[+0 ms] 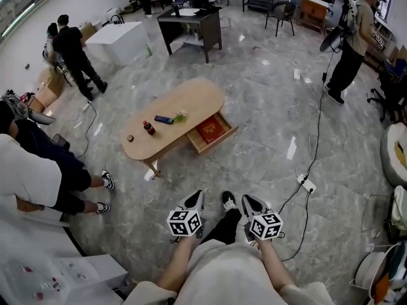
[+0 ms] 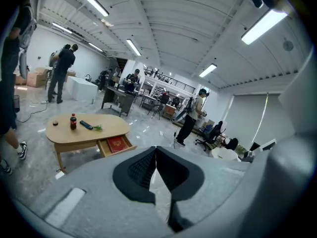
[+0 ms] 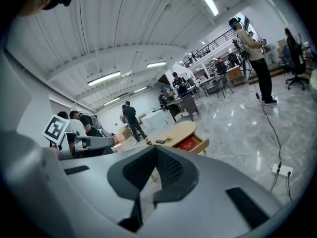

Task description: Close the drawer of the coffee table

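While its wooden drawer (image 1: 216,141) gapes, the tabletop's (image 1: 184,107) oval.

At six o'clock in the head view the person wears a pale cream top (image 1: 229,273) with short sleeves. Black trousers (image 1: 221,229) and a black, white-trimmed shoe (image 1: 228,200) lie toward twelve. The left gripper (image 1: 196,196) and right gripper (image 1: 247,199) are grey shells with black ribbed pads (image 2: 141,167), each bearing a white cube (image 1: 184,222) of black square markers.
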A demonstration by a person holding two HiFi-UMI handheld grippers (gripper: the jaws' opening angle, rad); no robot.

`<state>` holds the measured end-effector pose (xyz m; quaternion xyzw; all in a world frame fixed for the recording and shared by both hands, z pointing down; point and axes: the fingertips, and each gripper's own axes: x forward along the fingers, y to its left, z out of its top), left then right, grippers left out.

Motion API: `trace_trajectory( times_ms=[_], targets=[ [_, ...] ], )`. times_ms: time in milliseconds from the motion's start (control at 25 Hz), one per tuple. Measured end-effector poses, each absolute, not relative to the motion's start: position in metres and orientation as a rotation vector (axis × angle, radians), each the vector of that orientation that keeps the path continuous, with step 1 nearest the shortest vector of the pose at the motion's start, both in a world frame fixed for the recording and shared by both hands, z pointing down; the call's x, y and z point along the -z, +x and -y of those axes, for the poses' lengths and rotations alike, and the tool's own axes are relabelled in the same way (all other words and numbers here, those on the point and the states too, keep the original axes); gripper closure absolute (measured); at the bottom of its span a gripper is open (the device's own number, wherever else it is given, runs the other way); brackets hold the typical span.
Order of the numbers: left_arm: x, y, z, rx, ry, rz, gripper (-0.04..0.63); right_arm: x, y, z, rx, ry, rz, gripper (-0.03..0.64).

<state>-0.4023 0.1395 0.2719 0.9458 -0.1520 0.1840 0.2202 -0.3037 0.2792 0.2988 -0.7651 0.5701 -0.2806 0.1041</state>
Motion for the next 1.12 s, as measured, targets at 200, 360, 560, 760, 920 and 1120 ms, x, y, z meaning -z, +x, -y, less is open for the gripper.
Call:
trace_trajectory(
  times_ms=[200,360,560,760,920,1120],
  targets=[
    [-0.269,-0.327,-0.152,-0.521,2.624,0.305,0.586,-0.293,-0.236,-0.303,0.804,-2.308,-1.534,0.6],
    [-0.266,-0.293,-0.134,-0.554,2.647,0.268,0.586,-0.299,-0.211,-0.294,0.801,-2.341,-1.48,0.6],
    [-0.263,-0.231,-0.119,-0.564,2.592,0.242,0.586,-0.296,-0.162,-0.282,0.85,-2.344,-1.451,0.6],
    [-0.252,-0.177,-0.076,-0.556,2.621,0.246,0.586,-0.295,-0.118,-0.239,0.878,-2.324,-1.462,0.6],
    [-0.273,-0.153,-0.036,-0.529,2.632,0.327,0.586,-0.312,-0.096,-0.198,0.974,-2.291,-1.563,0.6],
    [-0.256,-0.101,-0.009,-0.443,2.662,0.326,0.586,-0.297,-0.055,-0.147,1.013,-2.246,-1.792,0.6]
  ],
)
